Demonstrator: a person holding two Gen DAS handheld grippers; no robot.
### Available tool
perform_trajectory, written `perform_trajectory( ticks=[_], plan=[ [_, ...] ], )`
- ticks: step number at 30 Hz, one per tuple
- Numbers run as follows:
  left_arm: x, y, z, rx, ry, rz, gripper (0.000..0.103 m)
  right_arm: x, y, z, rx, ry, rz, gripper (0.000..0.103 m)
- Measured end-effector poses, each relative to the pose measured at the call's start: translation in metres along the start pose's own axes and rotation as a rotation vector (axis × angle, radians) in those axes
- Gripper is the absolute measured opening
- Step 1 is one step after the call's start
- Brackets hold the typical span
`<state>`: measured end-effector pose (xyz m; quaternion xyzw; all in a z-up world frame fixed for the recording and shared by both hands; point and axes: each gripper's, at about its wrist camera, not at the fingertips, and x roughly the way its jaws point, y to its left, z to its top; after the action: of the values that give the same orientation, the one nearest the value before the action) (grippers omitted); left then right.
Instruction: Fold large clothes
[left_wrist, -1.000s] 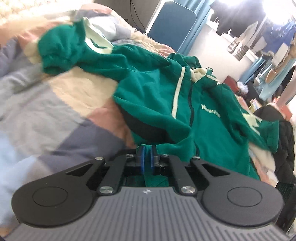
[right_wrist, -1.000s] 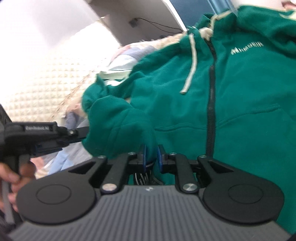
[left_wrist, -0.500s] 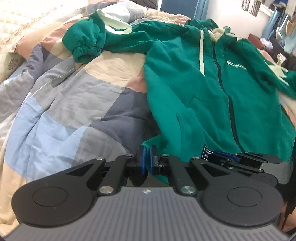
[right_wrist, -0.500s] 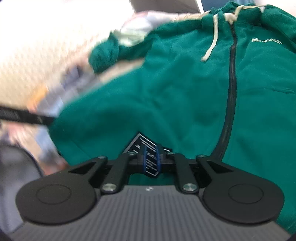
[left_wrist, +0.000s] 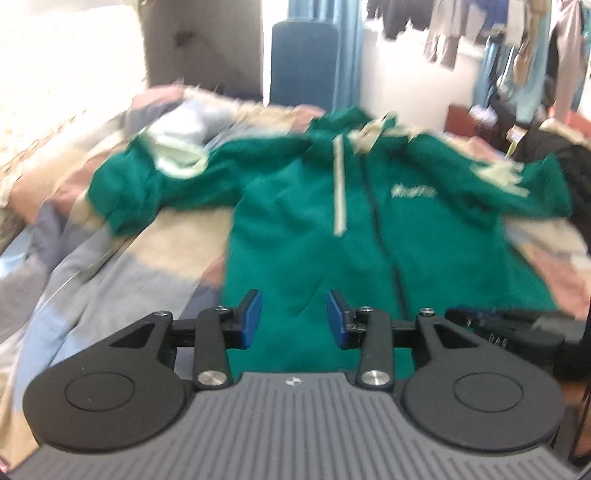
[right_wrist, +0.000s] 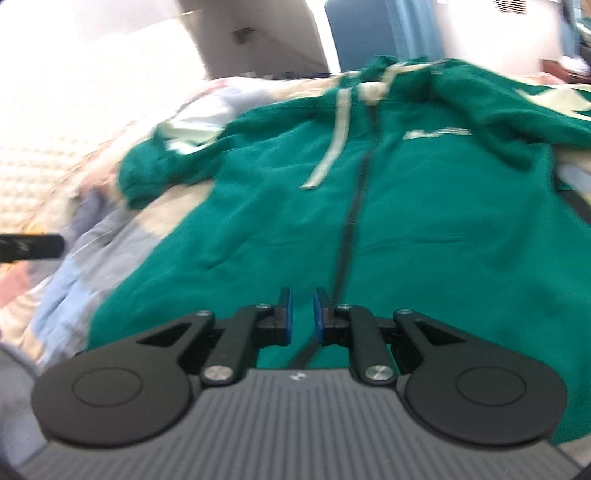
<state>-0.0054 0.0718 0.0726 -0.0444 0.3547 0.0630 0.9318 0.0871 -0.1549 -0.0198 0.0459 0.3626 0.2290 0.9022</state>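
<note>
Both grippers hang clear of the cloth: the left gripper (left_wrist: 294, 318) has just sprung its jaws apart with nothing between them, while the right gripper (right_wrist: 302, 318) shows a narrow, empty gap. Beyond them the green hoodie (left_wrist: 369, 240) lies front-up and spread across the patchwork quilt (left_wrist: 122, 266), sleeves out, probably laid flat so folding can begin.
</note>
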Motion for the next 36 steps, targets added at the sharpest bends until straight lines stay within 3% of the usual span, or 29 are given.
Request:
perform_trajectory(
  ticks=[7,12,15,18,21,26,28,32,36],
  plan=[
    [0.045,-0.054,0.041,-0.041,-0.064,-0.157,0.049,-0.026,-0.037,0.017,0.022,-0.088,-0.104,0.016],
    [0.082,-0.089,0.04,-0.039,-0.087,-0.247,0.053,-0.033,-0.055,0.023,0.022,-0.128,-0.159,0.016],
    [0.11,-0.098,0.025,-0.006,-0.08,-0.231,0.053,-0.03,-0.059,0.025,0.012,-0.135,-0.18,0.016],
    [0.143,-0.097,0.011,-0.006,-0.023,-0.223,0.053,-0.018,-0.06,0.024,0.01,-0.113,-0.172,0.016],
    [0.17,-0.091,-0.004,0.02,0.021,-0.2,0.053,0.001,-0.059,0.018,0.0,-0.07,-0.175,0.016],
    [0.217,-0.076,-0.035,-0.022,0.169,-0.155,0.053,0.04,-0.063,0.008,-0.044,0.03,-0.24,0.016],
    [0.223,-0.074,-0.038,-0.018,0.175,-0.146,0.053,0.051,-0.068,0.005,-0.031,0.071,-0.259,0.015],
    [0.226,-0.075,-0.031,-0.052,0.189,-0.139,0.053,0.049,-0.07,0.007,-0.009,0.053,-0.247,0.016],
    [0.217,-0.065,-0.026,-0.104,0.193,-0.155,0.053,0.029,-0.075,0.021,0.065,-0.043,-0.187,0.016]
  ],
)
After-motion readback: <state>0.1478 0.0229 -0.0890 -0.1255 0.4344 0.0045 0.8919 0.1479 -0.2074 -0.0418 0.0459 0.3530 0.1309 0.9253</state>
